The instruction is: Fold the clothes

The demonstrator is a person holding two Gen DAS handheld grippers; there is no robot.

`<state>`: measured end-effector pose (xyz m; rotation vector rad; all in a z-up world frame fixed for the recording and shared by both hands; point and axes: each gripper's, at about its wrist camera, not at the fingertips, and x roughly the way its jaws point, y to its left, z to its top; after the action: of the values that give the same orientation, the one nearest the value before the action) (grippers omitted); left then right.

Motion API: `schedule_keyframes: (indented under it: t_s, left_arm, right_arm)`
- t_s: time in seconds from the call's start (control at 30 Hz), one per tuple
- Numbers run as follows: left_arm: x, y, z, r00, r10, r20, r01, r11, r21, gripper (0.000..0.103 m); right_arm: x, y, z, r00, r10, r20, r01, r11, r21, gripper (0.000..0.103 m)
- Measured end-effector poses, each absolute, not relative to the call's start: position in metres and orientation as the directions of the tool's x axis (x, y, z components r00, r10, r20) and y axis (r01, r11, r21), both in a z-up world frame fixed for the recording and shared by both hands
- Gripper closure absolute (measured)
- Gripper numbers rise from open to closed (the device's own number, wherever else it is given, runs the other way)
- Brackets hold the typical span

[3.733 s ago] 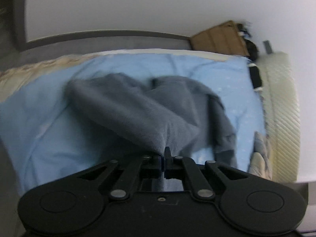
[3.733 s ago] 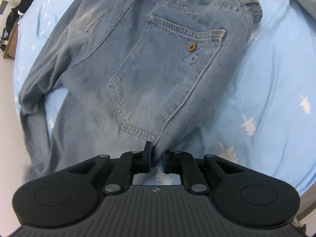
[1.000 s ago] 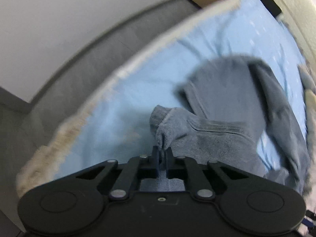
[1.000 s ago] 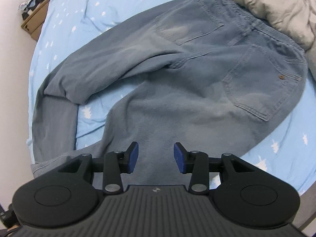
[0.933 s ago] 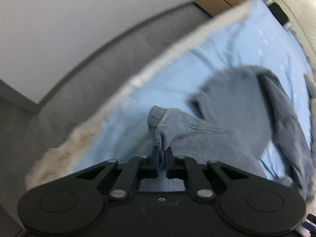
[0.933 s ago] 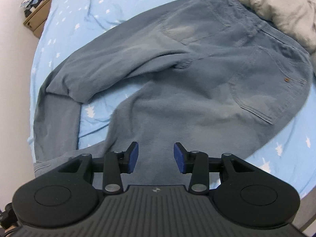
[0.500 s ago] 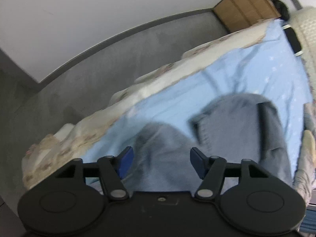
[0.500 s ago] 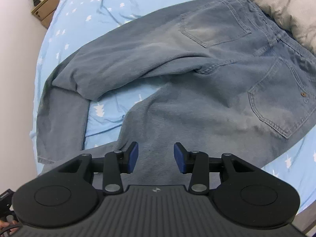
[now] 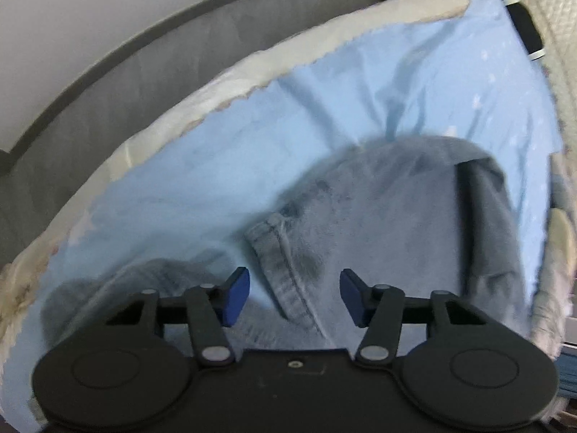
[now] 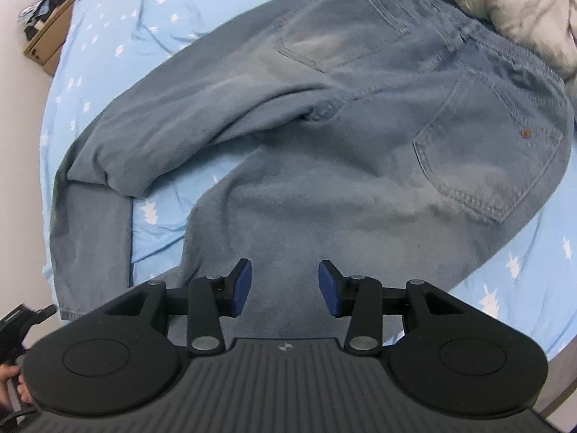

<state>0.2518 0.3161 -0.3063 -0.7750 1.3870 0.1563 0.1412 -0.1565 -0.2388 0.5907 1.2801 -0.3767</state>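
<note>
Jeans lying back-pockets-up on bed sheet, one leg folded | left hand-held gripper gaping empty | right hand-held gripper gaping empty

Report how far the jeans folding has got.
Done: the jeans are laid out on the blue star-print sheet, back pockets up, one leg still doubled back near its hem. In hand: nothing; the left hand-held gripper and right hand-held gripper are both open above the denim. Left: straighten that leg, then every fold, since none shows yet.
</note>
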Motion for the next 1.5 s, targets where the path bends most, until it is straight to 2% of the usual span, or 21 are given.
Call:
schedule_keyframes:
  t_s: [0.1, 0.13, 0.17, 0.23, 0.3, 0.37, 0.53, 0.73, 0.8, 0.9, 0.97, 1.03, 1.23, 1.43, 1.5]
  left_arm:
    - [0.259, 0.304, -0.308, 0.239, -0.352, -0.905, -0.536, 0.729, -0.426, 0.066]
    - [0.260, 0.300, -0.306, 0.242, -0.351, -0.904, -0.530, 0.733, -0.426, 0.085]
    - [0.260, 0.296, -0.303, 0.245, -0.350, -0.904, -0.525, 0.736, -0.427, 0.098]
    - [0.260, 0.292, -0.291, 0.274, -0.351, -0.895, -0.489, 0.751, -0.444, 0.098]
    - [0.259, 0.291, -0.274, 0.308, -0.323, -0.895, -0.448, 0.780, -0.436, 0.103]
    - [0.256, 0.302, -0.257, 0.358, -0.308, -0.881, -0.466, 0.759, -0.455, 0.103]
    - [0.268, 0.351, -0.205, 0.508, -0.217, -0.833, -0.500, 0.714, -0.491, 0.103]
    - [0.305, 0.378, -0.194, 0.488, -0.291, -0.823, -0.469, 0.707, -0.529, 0.101]
    - [0.302, 0.370, -0.203, 0.437, -0.306, -0.846, -0.482, 0.715, -0.507, 0.097]
    - [0.286, 0.358, -0.226, 0.360, -0.362, -0.860, -0.537, 0.673, -0.508, 0.083]
    - [0.272, 0.350, -0.237, 0.329, -0.386, -0.862, -0.581, 0.637, -0.507, 0.068]
    - [0.258, 0.341, -0.249, 0.300, -0.417, -0.858, -0.613, 0.605, -0.508, 0.063]
    - [0.237, 0.309, -0.279, 0.227, -0.492, -0.840, -0.640, 0.575, -0.510, 0.062]
    - [0.249, 0.290, -0.306, 0.235, -0.463, -0.855, -0.661, 0.568, -0.490, 0.061]
    - [0.256, 0.284, -0.310, 0.237, -0.449, -0.861, -0.661, 0.575, -0.482, 0.081]
  right_arm:
    - [0.139, -0.150, -0.242, 0.236, 0.072, -0.969, 0.557, 0.807, 0.196, 0.058]
    - [0.139, -0.147, -0.243, 0.229, 0.076, -0.970, 0.551, 0.811, 0.194, 0.057]
    - [0.139, -0.146, -0.244, 0.226, 0.079, -0.971, 0.550, 0.813, 0.194, 0.056]
    - [0.139, -0.145, -0.246, 0.220, 0.084, -0.972, 0.547, 0.814, 0.194, 0.056]
    - [0.141, -0.145, -0.248, 0.221, 0.091, -0.971, 0.546, 0.813, 0.200, 0.055]
    - [0.142, -0.145, -0.251, 0.217, 0.098, -0.971, 0.545, 0.813, 0.205, 0.052]
    - [0.145, -0.141, -0.261, 0.203, 0.127, -0.971, 0.544, 0.810, 0.220, 0.052]
    - [0.150, -0.133, -0.272, 0.196, 0.154, -0.968, 0.534, 0.811, 0.238, 0.052]
    - [0.151, -0.131, -0.273, 0.194, 0.159, -0.968, 0.529, 0.814, 0.240, 0.052]
    - [0.151, -0.130, -0.273, 0.194, 0.161, -0.968, 0.529, 0.813, 0.241, 0.051]
    - [0.151, -0.133, -0.273, 0.193, 0.159, -0.968, 0.536, 0.810, 0.239, 0.051]
    - [0.150, -0.135, -0.273, 0.194, 0.155, -0.969, 0.545, 0.804, 0.238, 0.051]
    - [0.150, -0.140, -0.273, 0.192, 0.155, -0.969, 0.560, 0.793, 0.238, 0.050]
    - [0.149, -0.136, -0.260, 0.205, 0.143, -0.968, 0.526, 0.818, 0.232, 0.050]
    - [0.147, -0.137, -0.256, 0.214, 0.137, -0.967, 0.518, 0.824, 0.232, 0.050]
